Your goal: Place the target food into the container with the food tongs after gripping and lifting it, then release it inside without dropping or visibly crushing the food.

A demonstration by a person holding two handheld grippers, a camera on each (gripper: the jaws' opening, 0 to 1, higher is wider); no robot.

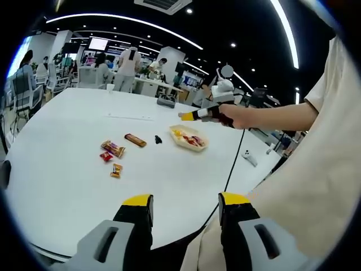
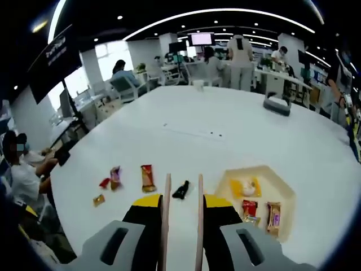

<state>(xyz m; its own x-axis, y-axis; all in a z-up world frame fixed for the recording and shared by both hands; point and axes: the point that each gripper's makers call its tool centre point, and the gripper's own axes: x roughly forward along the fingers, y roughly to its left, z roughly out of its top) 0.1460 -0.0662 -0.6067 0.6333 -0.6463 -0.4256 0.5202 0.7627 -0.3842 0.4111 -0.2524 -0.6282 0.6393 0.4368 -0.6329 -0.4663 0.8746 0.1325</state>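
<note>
My right gripper (image 2: 182,202) is shut on the food tongs (image 2: 167,192), whose two pale arms stand apart and point over the white table. A small black wrapped piece (image 2: 181,190) lies between the tong tips. The pale yellow container (image 2: 269,169) sits just right of them and holds a yellow packet (image 2: 247,186), a red one and a brown one. Left of the tongs lie a brown snack bar (image 2: 148,178) and several small wrapped snacks (image 2: 115,176). My left gripper (image 1: 186,200) is open over the near table edge. Beyond it a hand holds the right gripper (image 1: 206,114) above the container (image 1: 194,148).
A black cable (image 1: 231,169) runs off the table edge beside a person's beige clothing. A dark case (image 2: 276,104) and a white cup (image 2: 198,84) stand at the far side of the table (image 2: 237,135). People sit and stand at desks beyond.
</note>
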